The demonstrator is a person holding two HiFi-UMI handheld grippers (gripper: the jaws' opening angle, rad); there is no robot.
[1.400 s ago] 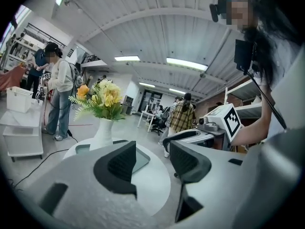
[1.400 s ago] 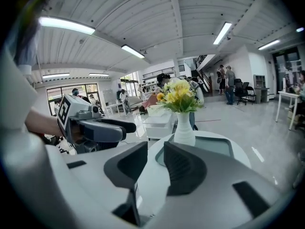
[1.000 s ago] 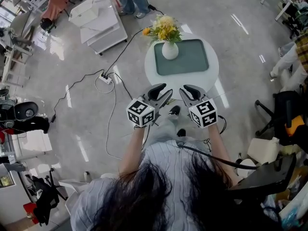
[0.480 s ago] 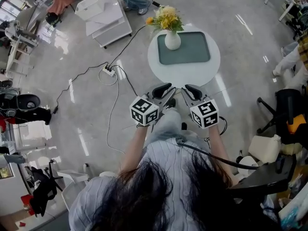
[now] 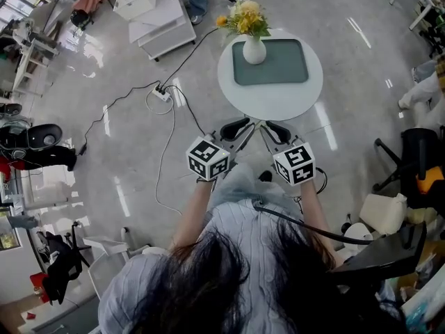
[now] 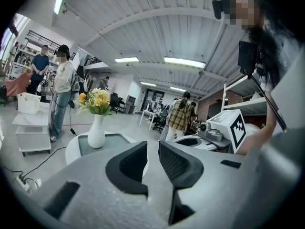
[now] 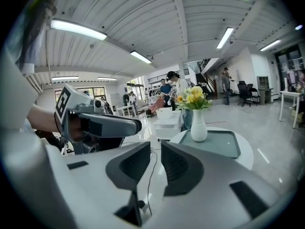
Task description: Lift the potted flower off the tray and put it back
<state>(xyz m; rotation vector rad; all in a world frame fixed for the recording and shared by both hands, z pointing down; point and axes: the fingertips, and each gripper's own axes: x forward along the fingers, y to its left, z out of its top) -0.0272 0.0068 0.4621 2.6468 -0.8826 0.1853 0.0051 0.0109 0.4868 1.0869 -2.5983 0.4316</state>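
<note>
The potted flower (a white vase of yellow blooms) stands upright at the left end of the grey-green tray, which lies on the round white table. The left gripper and right gripper hover side by side at the table's near edge, well apart from the vase. The left jaws have just been closing, and both pairs stand nearly together with nothing between them.

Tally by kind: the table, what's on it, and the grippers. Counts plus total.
table: 1
tray: 1
vase of flowers: 1
grippers: 2 (left gripper, jaws just closed, nothing between them; right gripper, shut, empty)
Total: 5
</note>
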